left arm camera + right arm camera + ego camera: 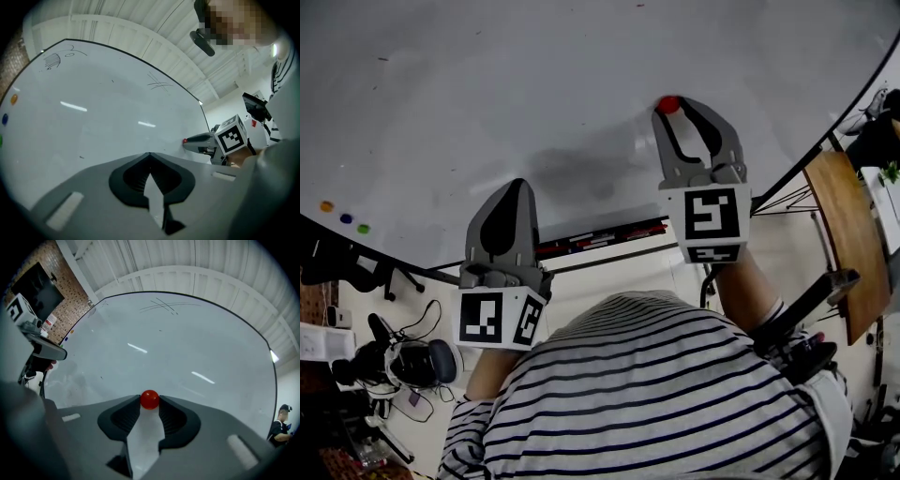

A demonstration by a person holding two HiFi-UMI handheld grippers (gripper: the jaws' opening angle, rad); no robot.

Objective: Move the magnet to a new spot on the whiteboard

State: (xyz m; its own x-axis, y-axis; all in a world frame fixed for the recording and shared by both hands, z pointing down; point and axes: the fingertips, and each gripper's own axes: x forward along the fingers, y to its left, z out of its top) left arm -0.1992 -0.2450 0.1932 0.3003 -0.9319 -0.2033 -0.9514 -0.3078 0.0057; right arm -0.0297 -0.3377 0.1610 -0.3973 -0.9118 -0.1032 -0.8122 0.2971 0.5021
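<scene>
Pinching the red magnet point(150, 399) between its tips: my right gripper point(150, 405), magnet sitting on the face of the whiteboard point(187, 338). My left gripper point(150, 155): jaws pressed together, empty, pointing at the whiteboard.

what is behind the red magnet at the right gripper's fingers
Bare whiteboard lies behind the red magnet. The spot directly behind it is covered, so contact with the board cannot be seen.

The right tool point(672, 106) clasps a red magnet point(667, 104) on the whiteboard point(534, 84).
</scene>
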